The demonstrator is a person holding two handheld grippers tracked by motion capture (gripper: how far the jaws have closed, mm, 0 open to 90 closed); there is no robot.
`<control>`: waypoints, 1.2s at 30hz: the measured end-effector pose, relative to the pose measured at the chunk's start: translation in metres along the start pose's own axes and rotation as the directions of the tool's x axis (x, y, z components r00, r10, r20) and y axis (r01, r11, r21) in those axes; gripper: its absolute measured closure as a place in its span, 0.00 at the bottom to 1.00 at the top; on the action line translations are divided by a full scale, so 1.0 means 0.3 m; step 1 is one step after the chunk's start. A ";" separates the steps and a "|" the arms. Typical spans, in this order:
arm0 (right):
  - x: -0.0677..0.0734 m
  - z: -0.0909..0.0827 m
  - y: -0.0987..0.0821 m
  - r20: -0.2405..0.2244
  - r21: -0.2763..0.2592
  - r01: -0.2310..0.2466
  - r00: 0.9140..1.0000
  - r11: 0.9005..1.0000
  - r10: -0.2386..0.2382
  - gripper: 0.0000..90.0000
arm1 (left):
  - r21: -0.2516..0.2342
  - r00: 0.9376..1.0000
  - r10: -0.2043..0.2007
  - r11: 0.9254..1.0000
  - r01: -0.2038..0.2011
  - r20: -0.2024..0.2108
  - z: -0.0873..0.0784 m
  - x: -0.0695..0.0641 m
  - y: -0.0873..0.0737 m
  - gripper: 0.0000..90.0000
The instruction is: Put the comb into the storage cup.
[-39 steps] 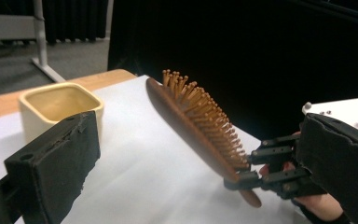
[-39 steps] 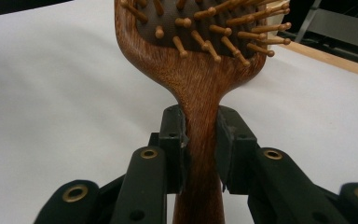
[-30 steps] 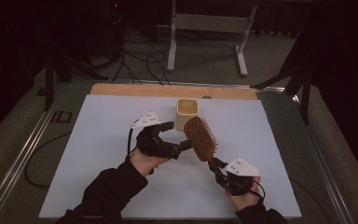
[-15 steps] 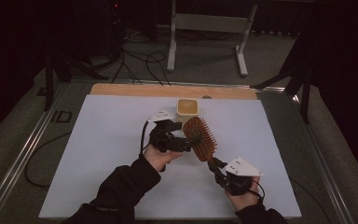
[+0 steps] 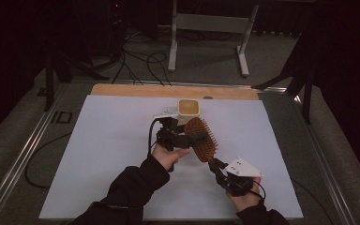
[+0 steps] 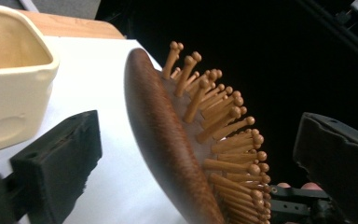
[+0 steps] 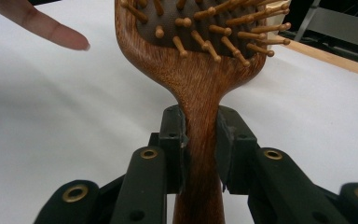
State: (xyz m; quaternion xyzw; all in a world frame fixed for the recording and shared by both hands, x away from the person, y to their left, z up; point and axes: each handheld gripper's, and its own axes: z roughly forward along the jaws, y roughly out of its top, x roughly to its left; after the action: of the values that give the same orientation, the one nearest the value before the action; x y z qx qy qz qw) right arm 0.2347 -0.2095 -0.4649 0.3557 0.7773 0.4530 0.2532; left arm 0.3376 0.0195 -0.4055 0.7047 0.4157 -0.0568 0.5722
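While the cream cup (image 5: 189,107) stands at the far middle of the white table (image 5: 98,154), the left claw (image 5: 191,139) comes in with its jaws spread wide on either side of the wooden hairbrush (image 5: 200,139) head, touching neither the back nor the bristles, probably to take it over. To its right, the right claw (image 5: 215,165) is clamped narrow on the brush handle and holds the brush tilted above the table, presenting the head to the other hand. Seen from the left gripper view, the jaws stand clear of the head, whereas the right gripper view shows the pads (image 7: 173,140) pinching the handle
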 end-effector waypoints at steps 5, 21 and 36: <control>0.005 0.002 0.001 -0.003 0.001 0.002 1.000 1.000 -0.002 0.82 | -0.004 1.000 0.002 1.000 -0.002 -0.006 0.013 -0.006 -0.010 0.14; 0.004 0.003 0.002 0.010 0.009 0.021 1.000 1.000 -0.021 0.82 | -0.057 0.999 -0.049 0.997 0.050 0.022 0.014 0.005 -0.033 0.45; 0.008 0.009 0.003 0.011 0.013 0.024 1.000 1.000 -0.024 0.82 | -0.040 0.999 0.034 0.999 -0.033 0.029 0.005 -0.027 -0.017 0.58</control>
State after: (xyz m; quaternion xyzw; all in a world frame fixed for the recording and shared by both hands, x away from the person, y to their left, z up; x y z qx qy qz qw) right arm 0.2353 -0.2059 -0.4655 0.3506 0.7830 0.4429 0.2605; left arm 0.3297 0.0139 -0.4054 0.6993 0.3963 -0.0494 0.5928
